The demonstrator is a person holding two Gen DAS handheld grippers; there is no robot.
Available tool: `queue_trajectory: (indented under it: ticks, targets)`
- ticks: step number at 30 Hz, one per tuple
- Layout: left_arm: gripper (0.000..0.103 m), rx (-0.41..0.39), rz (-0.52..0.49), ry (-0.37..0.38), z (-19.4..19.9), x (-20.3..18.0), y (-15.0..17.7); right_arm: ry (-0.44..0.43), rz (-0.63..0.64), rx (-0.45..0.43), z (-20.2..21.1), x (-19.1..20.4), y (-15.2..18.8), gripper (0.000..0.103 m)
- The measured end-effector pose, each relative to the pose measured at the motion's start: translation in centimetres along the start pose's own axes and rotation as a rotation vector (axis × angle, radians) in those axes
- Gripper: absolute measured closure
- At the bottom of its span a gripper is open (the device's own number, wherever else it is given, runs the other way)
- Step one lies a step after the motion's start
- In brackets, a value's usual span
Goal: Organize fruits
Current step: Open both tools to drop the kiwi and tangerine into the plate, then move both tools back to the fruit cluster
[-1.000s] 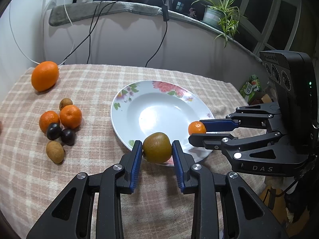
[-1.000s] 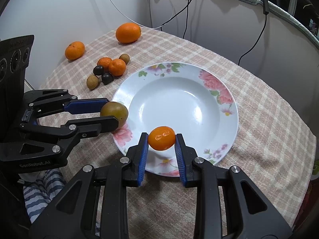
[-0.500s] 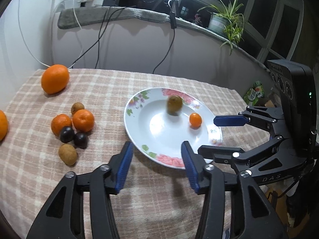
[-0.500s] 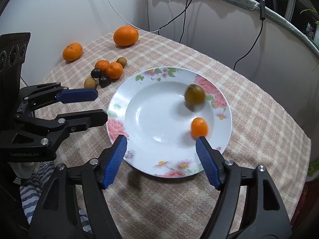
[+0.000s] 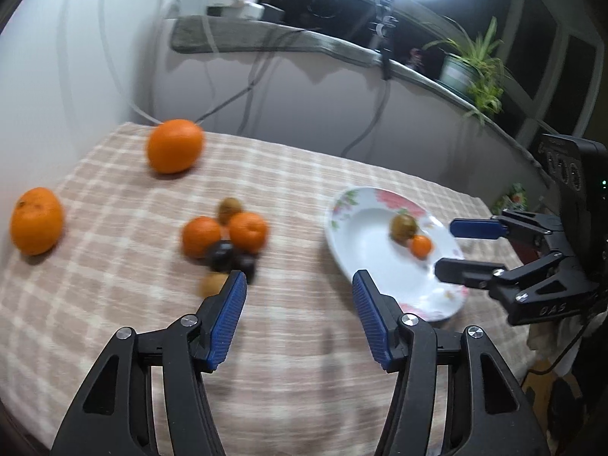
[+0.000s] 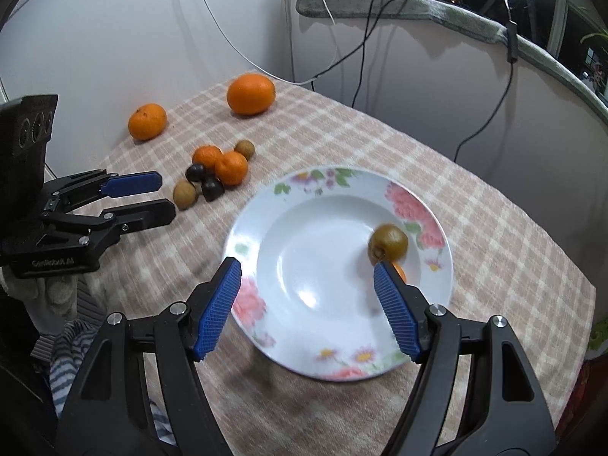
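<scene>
**Two fruits on the plate, both grippers wide and empty**

While the left hand-held gripper [image 5: 299,285] hangs over the checked surface [image 5: 114,304] with its jaws spread wide and nothing between them, the cluster of small fruit sits just past its left fingertip. That cluster holds two tangerines [image 5: 224,233], two dark plums [image 5: 231,258], a brown fruit [image 5: 212,284] at the near edge and another brown one [image 5: 229,208] at the far edge, all touching or nearly so. In the left wrist view, a large orange [image 5: 174,145] lies at 11 o'clock from the cluster near the surface's far edge, and a second orange [image 5: 36,220] lies at 9 o'clock, well apart.

The flowered plate [image 6: 304,342] stands at 3 o'clock from the cluster. On its right side rest a kiwi [image 6: 388,242] and a small tangerine [image 5: 421,246], touching each other; in the right wrist view the tangerine is mostly hidden behind a fingertip.

The right hand-held gripper [image 6: 307,275] hovers over the plate's near half, jaws likewise wide apart and holding nothing. Both views are somewhat blurred. A potted plant [image 5: 471,64] stands on the ledge behind, with cables [image 6: 364,38] hanging down the wall.
</scene>
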State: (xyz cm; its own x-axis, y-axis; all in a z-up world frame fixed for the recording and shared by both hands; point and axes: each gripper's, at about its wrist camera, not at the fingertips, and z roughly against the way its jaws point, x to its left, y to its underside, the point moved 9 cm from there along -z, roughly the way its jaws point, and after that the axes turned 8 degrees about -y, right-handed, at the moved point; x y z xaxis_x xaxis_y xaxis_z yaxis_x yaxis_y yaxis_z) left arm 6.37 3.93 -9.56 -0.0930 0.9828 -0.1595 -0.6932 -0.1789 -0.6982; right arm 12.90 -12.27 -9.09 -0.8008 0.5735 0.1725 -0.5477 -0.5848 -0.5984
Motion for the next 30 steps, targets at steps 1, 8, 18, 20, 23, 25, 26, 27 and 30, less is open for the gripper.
queue_trajectory:
  ticks: [1,8,18,20,23,25,26,27,30]
  targets:
    - [0.046,0.001,0.006,-0.007,0.0,0.5,0.0,-0.004,0.002,-0.002,-0.1,0.2,-0.3,0.028]
    - [0.046,0.005,0.045,-0.043,-0.2,3.8,0.1,-0.037,0.019,-0.017,-1.2,1.5,-2.8,0.028]
    - [0.047,0.022,0.070,-0.025,-1.5,4.9,0.0,-0.118,0.008,0.014,-4.4,3.2,-5.5,0.028]
    - [0.048,0.028,0.069,-0.015,-1.7,4.9,0.2,-0.144,-0.004,0.025,-5.2,3.5,-6.1,0.028]
    - [0.051,0.042,0.055,-0.005,-2.1,4.7,0.5,-0.169,-0.011,0.042,-6.4,3.8,-6.9,0.034]
    - [0.053,0.052,0.050,-0.001,-2.3,4.7,0.8,-0.185,-0.015,0.063,-7.3,4.0,-7.4,0.043]
    - [0.054,0.058,0.046,0.000,-2.4,4.6,1.0,-0.191,-0.016,0.070,-7.6,4.2,-7.5,0.044]
    - [0.054,0.064,0.042,0.000,-2.6,4.6,1.1,-0.200,-0.017,0.083,-8.2,4.3,-7.7,0.045]
    - [0.059,0.079,0.035,0.002,-3.0,4.5,1.4,-0.217,-0.018,0.117,-9.5,4.6,-8.0,0.051]
